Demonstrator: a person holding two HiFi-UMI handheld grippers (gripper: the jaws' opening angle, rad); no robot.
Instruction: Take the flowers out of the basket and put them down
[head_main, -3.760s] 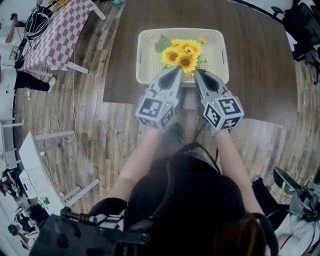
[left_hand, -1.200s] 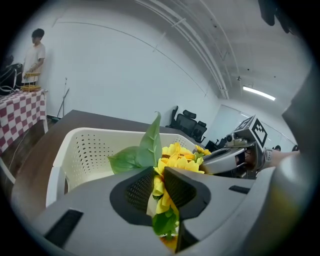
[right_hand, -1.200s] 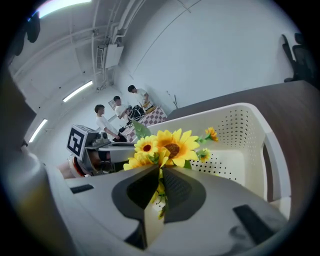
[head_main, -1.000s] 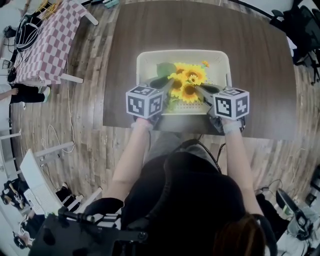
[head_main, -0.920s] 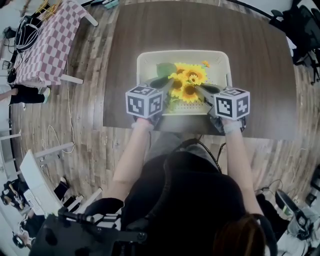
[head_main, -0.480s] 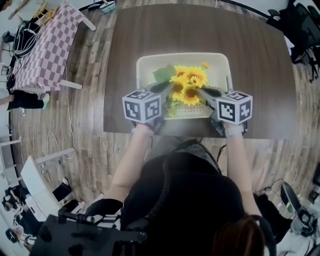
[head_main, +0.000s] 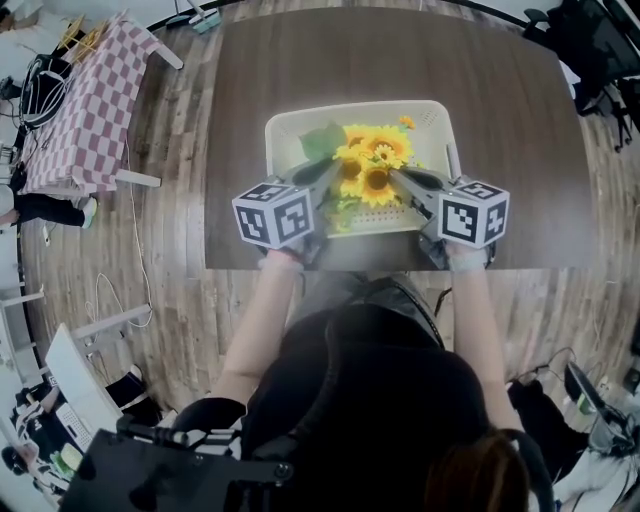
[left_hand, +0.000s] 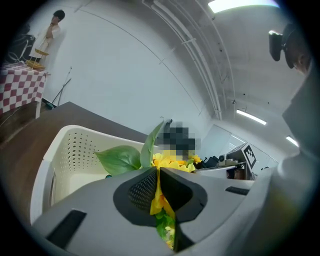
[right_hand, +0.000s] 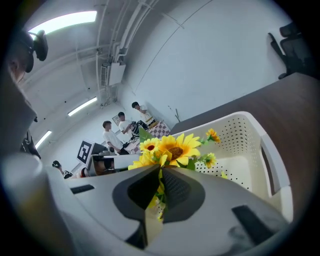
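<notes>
Basket (head_main: 276, 135) on table (head_main: 400, 50) near front edge; flowers (head_main: 376, 166) in basket.

Yellow flowers (head_main: 372, 165) (green leaves (head_main: 318, 143)), cream basket (head_main: 278, 140).

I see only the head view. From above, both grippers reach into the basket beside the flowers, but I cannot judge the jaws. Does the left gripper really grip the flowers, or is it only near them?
Observer: It grips them. In the left gripper view, the left gripper has just been closing, and its jaws pinch yellow petals and green stem of the flowers.
Operator: And the right one?
Observer: The right gripper has also just been closing. In its own view its jaws press on stem and petals just below the blooms.
</notes>
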